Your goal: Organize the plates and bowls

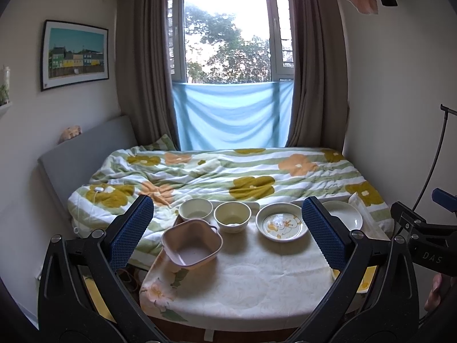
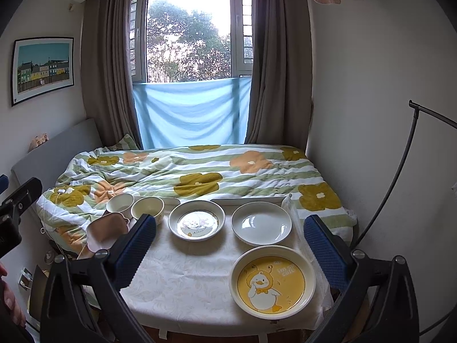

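You are holding both grippers above the near edge of a small desk [image 2: 185, 285] covered in a pale leaf-patterned cloth, with a bed just beyond it. Your left gripper [image 1: 228, 228] and your right gripper [image 2: 228, 245] are each spread wide, and neither holds anything.

Six dishes sit on the desk. At the far left stand two round cream bowls [image 1: 196, 209] [image 1: 232, 215], just beside each other. In front of them, near the left edge, is a pink squarish bowl with small handles [image 1: 192, 245]. Right of the bowls, in the far row, comes a round white plate with a faint cartoon print [image 2: 196, 224], then a plain white round plate [image 2: 261, 223]. Nearest you on the right lies a round plate with a yellow centre and a white duck drawing [image 2: 272, 281].

The duck plate lies directly ahead of your right gripper, between its fingers in view, so that hand is much the closer for plates. The pink bowl sits ahead and slightly left of centre for your left gripper, which is nearer to all three bowls. Nothing is stacked yet.
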Motion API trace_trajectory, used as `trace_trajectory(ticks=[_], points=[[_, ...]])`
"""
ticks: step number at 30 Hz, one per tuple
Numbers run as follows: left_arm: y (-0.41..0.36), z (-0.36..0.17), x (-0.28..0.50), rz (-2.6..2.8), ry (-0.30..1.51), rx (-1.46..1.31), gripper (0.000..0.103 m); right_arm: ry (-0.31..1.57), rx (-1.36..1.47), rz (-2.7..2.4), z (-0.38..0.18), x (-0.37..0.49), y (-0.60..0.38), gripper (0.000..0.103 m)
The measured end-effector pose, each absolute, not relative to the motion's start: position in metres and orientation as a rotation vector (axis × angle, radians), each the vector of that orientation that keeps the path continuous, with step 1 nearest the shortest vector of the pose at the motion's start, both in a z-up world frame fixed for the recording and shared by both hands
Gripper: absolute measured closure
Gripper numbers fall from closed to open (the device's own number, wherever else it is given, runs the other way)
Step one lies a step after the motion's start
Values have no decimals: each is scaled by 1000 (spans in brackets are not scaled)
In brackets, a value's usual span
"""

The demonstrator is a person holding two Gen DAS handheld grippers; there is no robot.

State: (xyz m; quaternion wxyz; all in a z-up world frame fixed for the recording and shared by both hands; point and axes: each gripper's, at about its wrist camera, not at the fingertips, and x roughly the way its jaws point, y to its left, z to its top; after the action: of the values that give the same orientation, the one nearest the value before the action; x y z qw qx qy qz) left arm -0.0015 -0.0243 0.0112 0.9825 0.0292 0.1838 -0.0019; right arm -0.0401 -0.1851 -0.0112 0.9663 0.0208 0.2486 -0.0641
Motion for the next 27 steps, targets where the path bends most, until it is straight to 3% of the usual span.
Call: trace_trajectory(ticks=[27], points=[[-7, 4, -8, 3, 364, 51, 0, 508, 46, -126, -14, -37, -185, 0]])
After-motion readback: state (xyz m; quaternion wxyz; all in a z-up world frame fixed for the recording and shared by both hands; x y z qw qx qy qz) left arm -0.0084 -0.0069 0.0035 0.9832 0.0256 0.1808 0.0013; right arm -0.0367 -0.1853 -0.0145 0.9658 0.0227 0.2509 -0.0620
